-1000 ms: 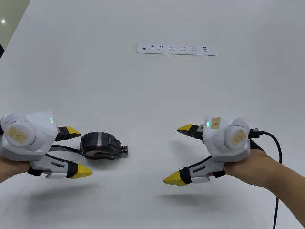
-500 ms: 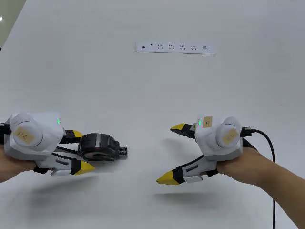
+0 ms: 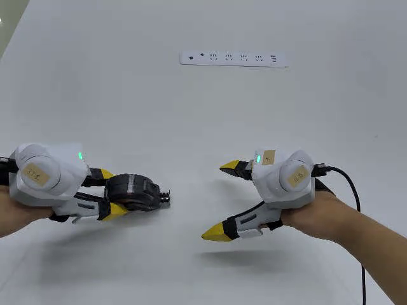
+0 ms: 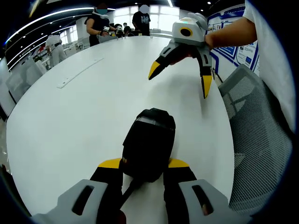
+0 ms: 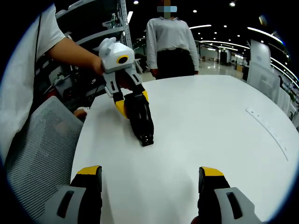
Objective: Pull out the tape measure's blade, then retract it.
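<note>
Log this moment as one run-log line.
left gripper: shut on tape measure | right gripper: open, apart from it | blade: not yet out, only its tip at the case mouth

From head height we look forward and down across the white bench, from above the tape measure. The left gripper view sits low, right behind the tape measure. The right gripper view faces it from farther off. All three share it.
</note>
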The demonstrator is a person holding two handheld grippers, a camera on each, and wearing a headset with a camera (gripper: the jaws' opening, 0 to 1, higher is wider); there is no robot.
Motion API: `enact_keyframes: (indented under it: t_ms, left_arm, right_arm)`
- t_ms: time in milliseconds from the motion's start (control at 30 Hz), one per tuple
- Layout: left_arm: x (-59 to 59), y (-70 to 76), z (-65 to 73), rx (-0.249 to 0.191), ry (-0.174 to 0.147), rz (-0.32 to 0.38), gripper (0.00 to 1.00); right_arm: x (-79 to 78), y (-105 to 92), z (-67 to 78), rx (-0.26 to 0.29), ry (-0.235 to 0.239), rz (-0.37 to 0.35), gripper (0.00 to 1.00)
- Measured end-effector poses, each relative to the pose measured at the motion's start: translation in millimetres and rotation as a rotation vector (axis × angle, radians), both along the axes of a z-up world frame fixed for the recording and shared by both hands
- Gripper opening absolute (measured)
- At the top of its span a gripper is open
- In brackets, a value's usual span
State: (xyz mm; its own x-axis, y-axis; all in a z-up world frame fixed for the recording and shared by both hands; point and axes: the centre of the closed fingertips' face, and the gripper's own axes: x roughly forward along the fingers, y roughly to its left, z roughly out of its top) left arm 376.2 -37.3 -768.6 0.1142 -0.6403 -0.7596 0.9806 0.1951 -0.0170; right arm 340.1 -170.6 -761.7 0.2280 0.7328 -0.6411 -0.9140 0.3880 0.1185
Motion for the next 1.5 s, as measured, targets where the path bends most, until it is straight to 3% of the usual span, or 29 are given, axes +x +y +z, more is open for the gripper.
enact_keyframes:
  t_ms: [333,933,1167,1500]
  left_arm:
    - [-1.2,-0.7,-0.5,0.025,-0.021,-0.023,0.27]
    - [0.3,0.0,-2.1,0.033,-0.029,-0.034,0.26]
    - [0.8,0.3,-2.5,0.034,-0.028,-0.035,0.26]
    - [1.2,0.1,-3.3,0.035,-0.027,-0.035,0.26]
  right_arm:
    - [4.6,10.4,-3.3,0.007,-0.019,0.017,0.80]
    - [23.4,59.0,-16.5,0.033,-0.102,0.114,0.46]
    - [22.1,68.2,-22.9,0.035,-0.100,0.151,0.32]
    - [23.1,75.6,-27.5,0.042,-0.107,0.179,0.23]
